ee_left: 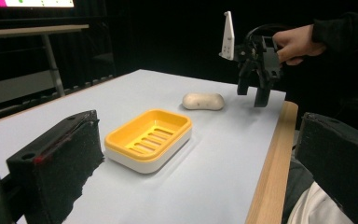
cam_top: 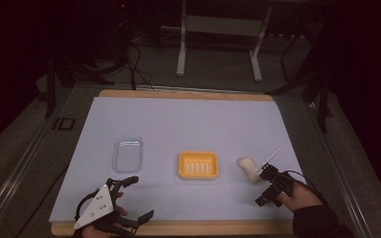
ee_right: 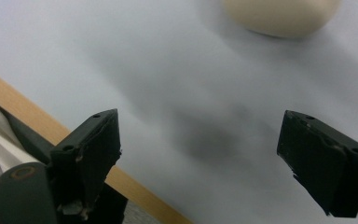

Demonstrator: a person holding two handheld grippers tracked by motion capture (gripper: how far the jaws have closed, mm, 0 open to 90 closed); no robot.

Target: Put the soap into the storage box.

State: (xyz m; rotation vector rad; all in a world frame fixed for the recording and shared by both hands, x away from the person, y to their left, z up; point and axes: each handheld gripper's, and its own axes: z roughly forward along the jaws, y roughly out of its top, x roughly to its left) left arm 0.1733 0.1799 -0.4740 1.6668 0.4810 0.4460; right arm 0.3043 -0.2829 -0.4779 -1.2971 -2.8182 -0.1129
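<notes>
Soap [cam_top: 247,167] lies on the pale mat just right of the yellow dish [cam_top: 198,165] in the high view, the right gripper [cam_top: 269,184] beside it, the left gripper [cam_top: 131,198] spread wide and empty. From the left gripper view, the right one hangs above the table past the bar. Its own view shows jaws parted and empty, soap ahead: likely a reach, needing a straddle then a squeeze.

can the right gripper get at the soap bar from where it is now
Probably yes. The right gripper hovers just beside the soap bar with its jaws wide open, and in the right gripper view bare mat lies between them and the soap. The yellow soap dish sits off to the side, clear of the path.
</notes>
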